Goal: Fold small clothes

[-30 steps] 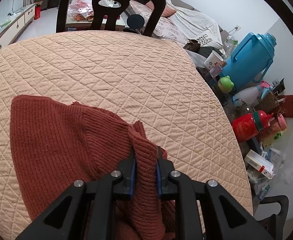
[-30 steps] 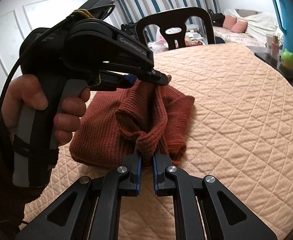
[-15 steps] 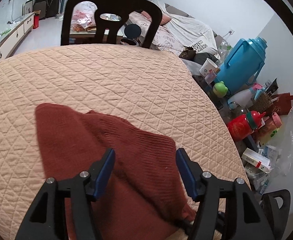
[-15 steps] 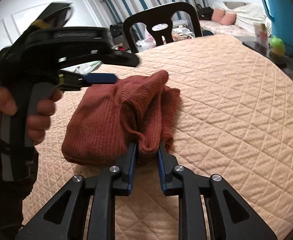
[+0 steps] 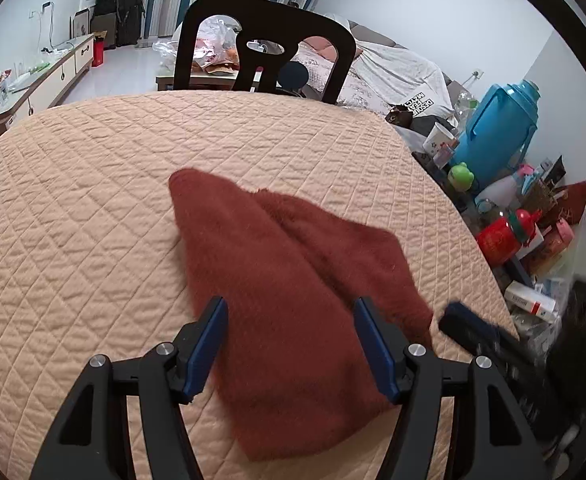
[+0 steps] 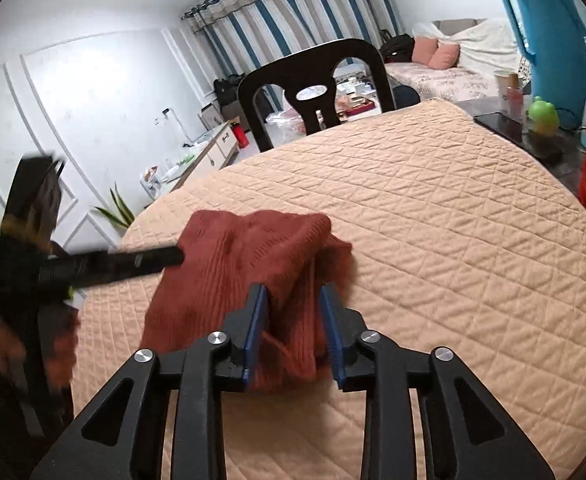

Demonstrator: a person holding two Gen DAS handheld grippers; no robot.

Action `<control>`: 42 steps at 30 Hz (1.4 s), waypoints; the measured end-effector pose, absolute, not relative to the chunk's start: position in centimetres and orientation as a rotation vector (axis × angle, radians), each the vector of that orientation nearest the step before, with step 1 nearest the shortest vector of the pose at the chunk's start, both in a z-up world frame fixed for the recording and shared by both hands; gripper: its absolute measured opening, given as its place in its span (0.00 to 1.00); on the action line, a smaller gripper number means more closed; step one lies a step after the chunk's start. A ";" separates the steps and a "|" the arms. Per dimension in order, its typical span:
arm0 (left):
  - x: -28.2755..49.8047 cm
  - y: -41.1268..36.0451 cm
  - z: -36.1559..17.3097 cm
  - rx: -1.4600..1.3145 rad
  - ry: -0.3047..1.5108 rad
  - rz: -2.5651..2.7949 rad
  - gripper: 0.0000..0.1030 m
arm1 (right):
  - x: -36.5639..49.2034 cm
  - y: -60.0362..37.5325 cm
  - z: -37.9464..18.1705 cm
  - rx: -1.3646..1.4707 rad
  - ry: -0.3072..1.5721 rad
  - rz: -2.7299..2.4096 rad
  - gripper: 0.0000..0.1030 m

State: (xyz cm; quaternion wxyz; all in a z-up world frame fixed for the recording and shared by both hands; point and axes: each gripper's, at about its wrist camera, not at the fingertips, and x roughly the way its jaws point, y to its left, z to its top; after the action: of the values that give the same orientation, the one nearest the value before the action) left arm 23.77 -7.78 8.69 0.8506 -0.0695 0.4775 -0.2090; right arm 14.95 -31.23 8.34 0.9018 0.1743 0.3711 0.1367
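Note:
A rust-red knitted garment lies folded on the peach quilted table cover. My left gripper hovers over its near part, open, with nothing pinched between the blue pads. In the right wrist view the garment bunches up in front of my right gripper. Its jaws are opening, and a loose fold of the knit still sits between them. The left gripper shows there as a blurred black bar beside the garment's left edge. The right gripper appears blurred at the garment's right corner.
A black chair stands at the table's far side. Off the right edge are a blue thermos jug, a green frog-shaped toy, a red bottle and several boxes. A person's hand holds the left gripper's handle.
Both grippers let go of the garment's raised fold. The left one opened wide and drew back; the garment dropped flat. The right one's jaws widened around the fold.

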 end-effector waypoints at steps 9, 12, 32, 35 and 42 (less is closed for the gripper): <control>22.6 -7.0 7.0 -0.103 1.016 -0.400 0.66 | 19.5 -30.4 6.5 0.411 0.885 0.310 0.38; 22.6 -6.9 6.4 -0.105 1.034 -0.397 0.66 | 19.3 -30.3 6.4 0.363 0.884 0.273 0.16; 21.1 -6.8 5.2 -0.037 1.000 -0.373 0.72 | 18.5 -30.7 8.3 0.218 0.754 0.128 0.31; 20.6 -7.2 5.2 0.014 0.963 -0.342 0.74 | 18.6 -29.6 8.0 0.175 0.764 0.191 0.31; 19.1 -8.2 5.3 0.137 0.881 -0.292 0.76 | 19.4 -29.6 5.8 0.097 0.843 0.137 0.36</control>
State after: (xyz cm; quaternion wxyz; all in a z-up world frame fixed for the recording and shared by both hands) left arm 19.08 -8.22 5.27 0.8920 0.0662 0.4245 -0.1409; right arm 19.41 -29.62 5.81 0.9091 0.0470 0.4085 0.0665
